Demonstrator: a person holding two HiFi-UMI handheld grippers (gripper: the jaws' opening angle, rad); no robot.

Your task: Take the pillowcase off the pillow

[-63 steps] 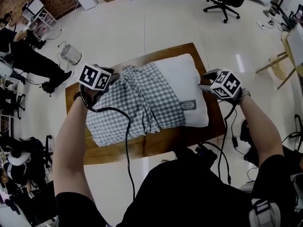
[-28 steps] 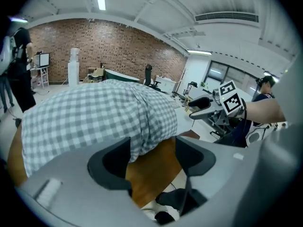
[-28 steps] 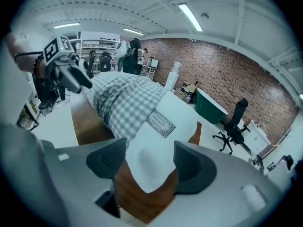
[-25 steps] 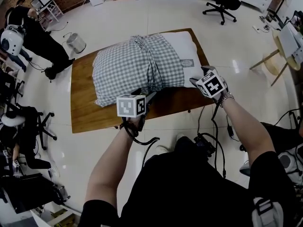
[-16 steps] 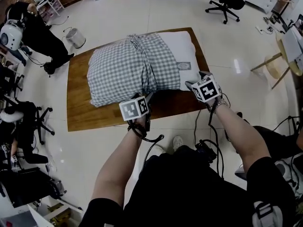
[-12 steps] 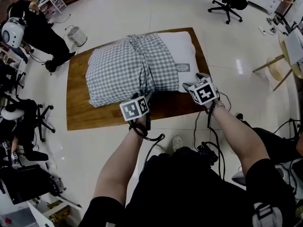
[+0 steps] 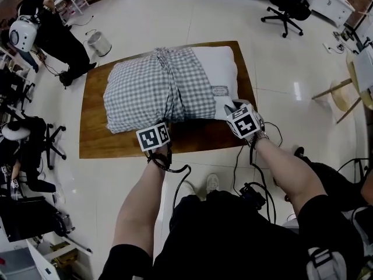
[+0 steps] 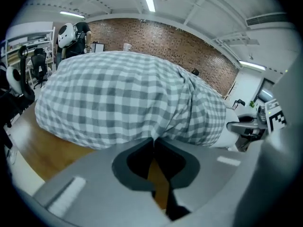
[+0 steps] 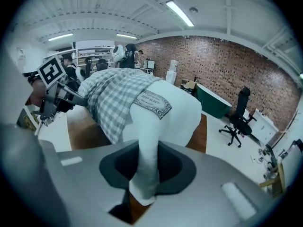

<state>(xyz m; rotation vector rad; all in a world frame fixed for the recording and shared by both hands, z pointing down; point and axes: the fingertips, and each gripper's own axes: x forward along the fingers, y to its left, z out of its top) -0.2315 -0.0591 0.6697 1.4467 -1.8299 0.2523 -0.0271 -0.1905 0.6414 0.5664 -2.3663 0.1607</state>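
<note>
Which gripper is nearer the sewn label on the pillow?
Right. The right gripper, its jaws just closing on the white pillow corner, sits just beside the label. The left gripper pinches the checked pillowcase near edge, well to its left in the head view.

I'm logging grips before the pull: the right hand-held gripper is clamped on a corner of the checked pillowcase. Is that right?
Not quite. The right hand-held gripper, whose jaws have just been closing, is clamped on a corner of the white pillow, not the checked pillowcase. The right gripper view shows it.
</note>
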